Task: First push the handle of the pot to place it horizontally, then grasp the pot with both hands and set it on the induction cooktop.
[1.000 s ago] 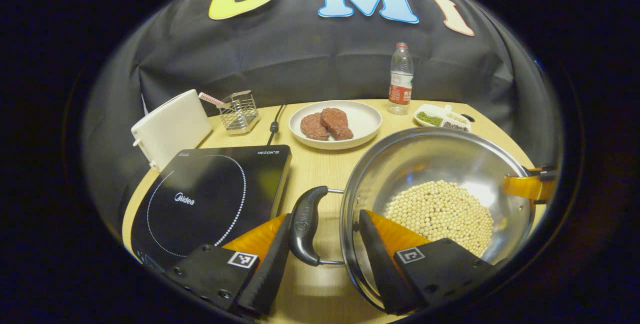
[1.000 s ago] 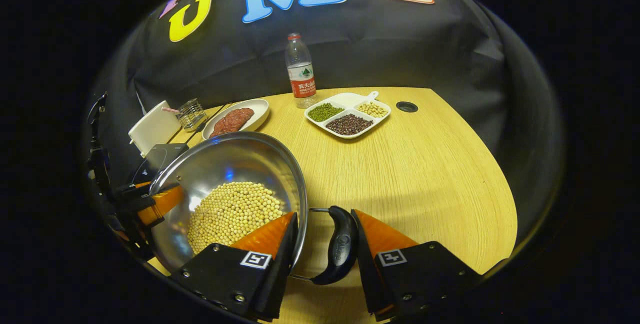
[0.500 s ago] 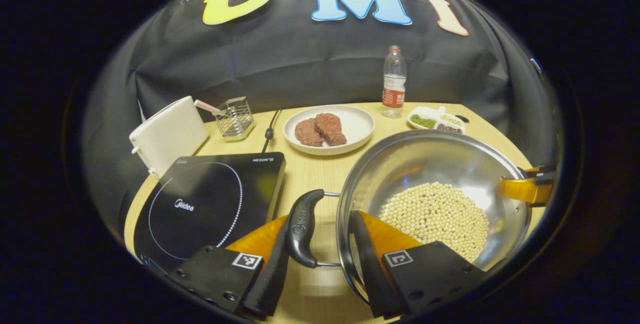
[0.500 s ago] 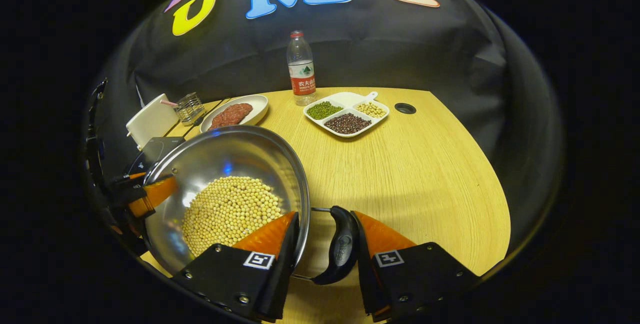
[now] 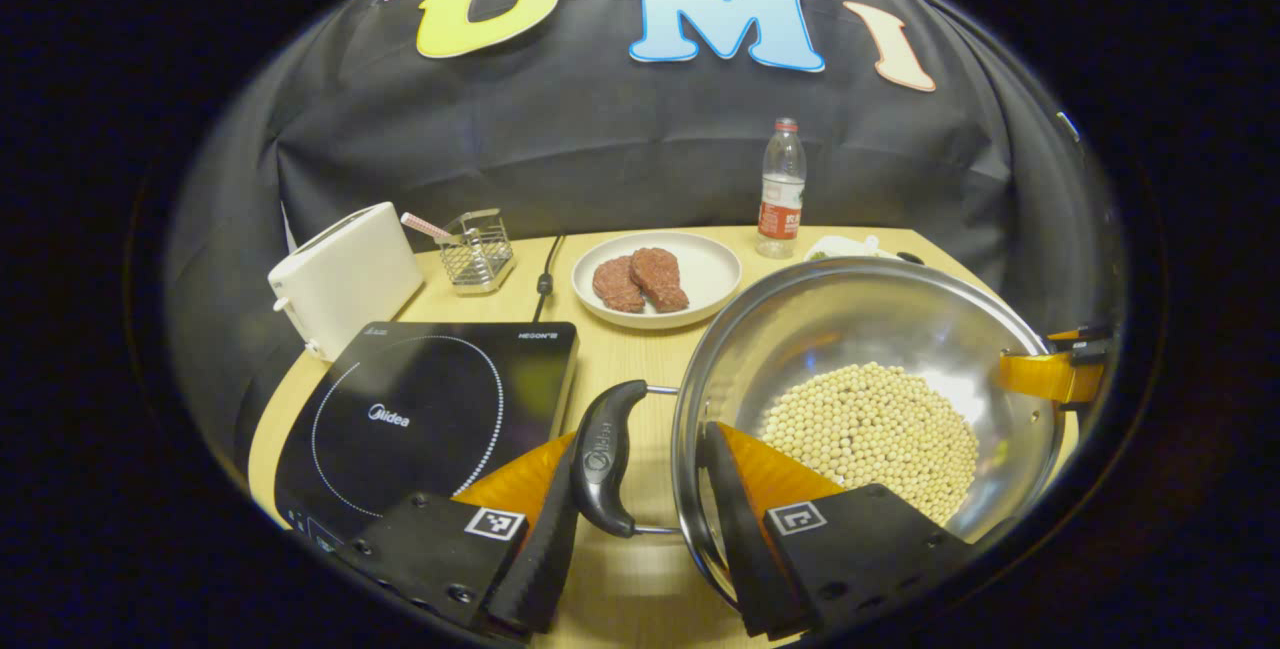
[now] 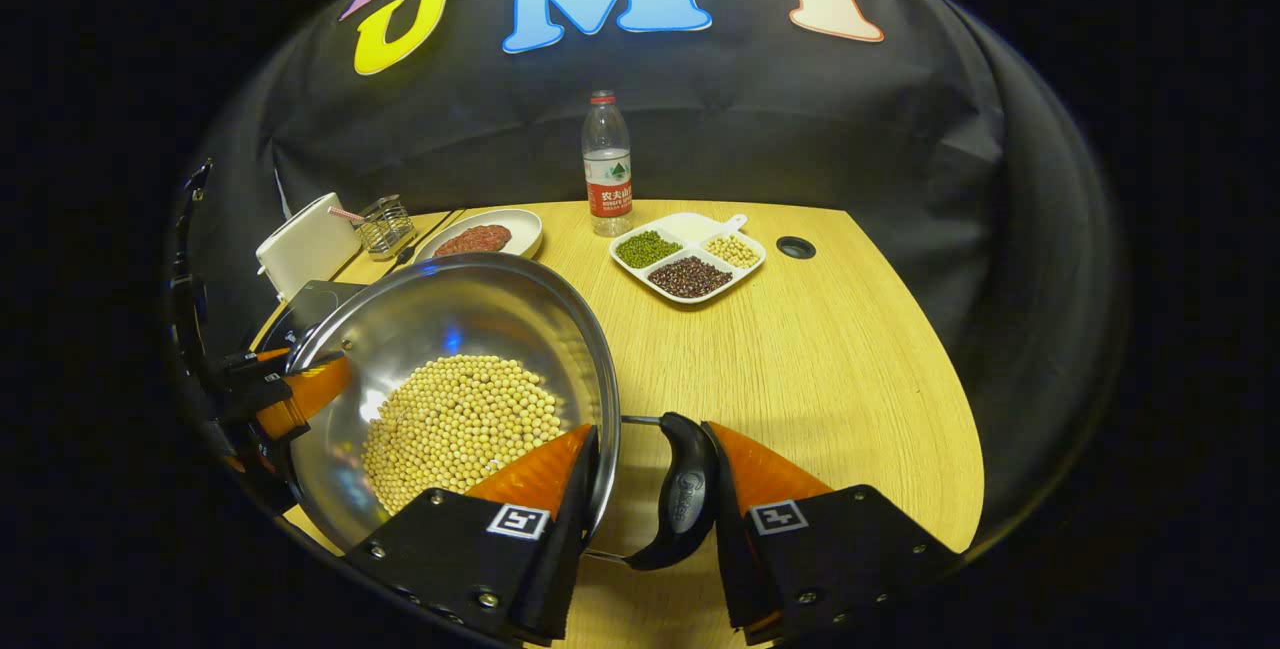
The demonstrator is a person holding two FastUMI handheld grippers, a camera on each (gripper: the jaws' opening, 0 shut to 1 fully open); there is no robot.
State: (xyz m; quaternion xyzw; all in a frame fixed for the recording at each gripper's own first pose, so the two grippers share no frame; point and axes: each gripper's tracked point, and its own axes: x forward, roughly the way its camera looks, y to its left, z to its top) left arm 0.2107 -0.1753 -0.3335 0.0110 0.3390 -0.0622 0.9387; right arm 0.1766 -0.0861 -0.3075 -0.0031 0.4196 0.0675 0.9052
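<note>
The steel pot (image 5: 870,329) holds soybeans (image 5: 870,429) and hangs between both grippers. My left gripper (image 5: 645,444) is shut on the pot's black left handle (image 5: 603,454), one finger outside the handle and the other inside the rim. My right gripper (image 6: 652,439) is shut on the black right handle (image 6: 683,494) the same way. The black induction cooktop (image 5: 420,409) lies on the table to the left of the pot. In the right gripper view, the left gripper (image 6: 300,394) shows at the far rim of the pot (image 6: 470,319), with a corner of the cooktop (image 6: 310,304) behind it.
Behind the cooktop are a white toaster (image 5: 345,274) and a wire rack (image 5: 478,249), with a cable (image 5: 545,269) between them. A plate of meat patties (image 5: 655,279) and a water bottle (image 5: 780,189) stand farther back. A divided dish of beans (image 6: 688,259) and a table hole (image 6: 796,248) lie to the right.
Both grippers keep their hold while the pot rises with them. The far table things sit lower in both views, and the pot's rim now hides most of the divided dish in the left gripper view.
</note>
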